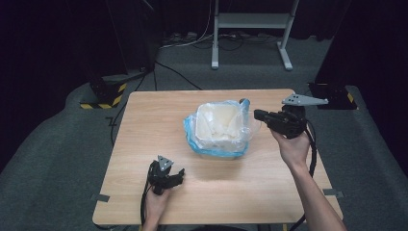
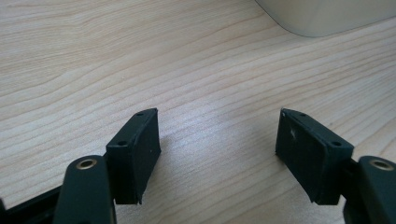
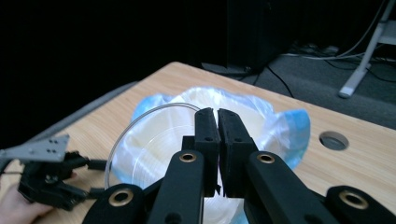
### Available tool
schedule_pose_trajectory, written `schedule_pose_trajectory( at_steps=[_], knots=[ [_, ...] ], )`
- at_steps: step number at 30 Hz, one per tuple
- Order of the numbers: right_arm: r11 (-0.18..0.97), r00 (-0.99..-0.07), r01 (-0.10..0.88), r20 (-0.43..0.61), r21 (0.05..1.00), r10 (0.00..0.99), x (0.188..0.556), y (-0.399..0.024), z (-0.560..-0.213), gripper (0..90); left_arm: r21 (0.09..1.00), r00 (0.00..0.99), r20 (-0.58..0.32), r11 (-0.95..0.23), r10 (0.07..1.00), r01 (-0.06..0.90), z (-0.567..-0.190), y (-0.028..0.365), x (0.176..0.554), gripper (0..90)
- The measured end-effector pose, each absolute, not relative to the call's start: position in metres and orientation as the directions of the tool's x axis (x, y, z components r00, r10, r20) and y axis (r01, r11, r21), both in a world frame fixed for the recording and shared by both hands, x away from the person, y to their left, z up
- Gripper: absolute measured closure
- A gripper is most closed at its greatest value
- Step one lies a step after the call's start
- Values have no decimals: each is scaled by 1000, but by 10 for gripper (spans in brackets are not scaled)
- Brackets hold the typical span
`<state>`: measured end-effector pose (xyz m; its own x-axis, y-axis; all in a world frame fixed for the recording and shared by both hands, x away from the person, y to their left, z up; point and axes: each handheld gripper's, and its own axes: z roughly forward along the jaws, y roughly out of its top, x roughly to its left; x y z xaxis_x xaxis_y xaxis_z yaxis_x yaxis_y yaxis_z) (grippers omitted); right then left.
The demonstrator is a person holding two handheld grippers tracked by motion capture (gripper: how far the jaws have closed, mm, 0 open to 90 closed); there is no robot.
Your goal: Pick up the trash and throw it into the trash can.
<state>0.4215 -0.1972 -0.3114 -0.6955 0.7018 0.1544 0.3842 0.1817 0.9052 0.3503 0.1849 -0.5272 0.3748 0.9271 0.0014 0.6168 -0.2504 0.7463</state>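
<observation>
At tabletop (image 1: 144, 120) centre: white bin (image 1: 219, 126) lined with blue-rimmed plastic bag (image 1: 192, 137). Right gripper (image 1: 260, 114), jaws closed on a clear round lid (image 3: 140, 140), holds it at the bin's rim, likely for placing. Left gripper (image 1: 180, 174) rests nearby, jaws open, empty.

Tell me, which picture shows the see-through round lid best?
The right gripper view: the clear lid is close, pinched between the right gripper jaws, its rim curving over the lined bin. The high view gives a faint glint by the bin's right side. The left gripper view looks at bare table.
</observation>
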Motion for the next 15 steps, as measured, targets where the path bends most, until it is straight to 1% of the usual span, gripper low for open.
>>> schedule_pose_trajectory(
  at_steps=[9,15],
  knots=[
    [182,-709,384,163,905,686,431,-179,-313,869,746,375,1,-250,927,617,-527,185,350,301],
    [158,-714,385,185,909,675,437,-174,-316,868,746,375,0,-250,927,617,-527,185,350,301]
  ],
)
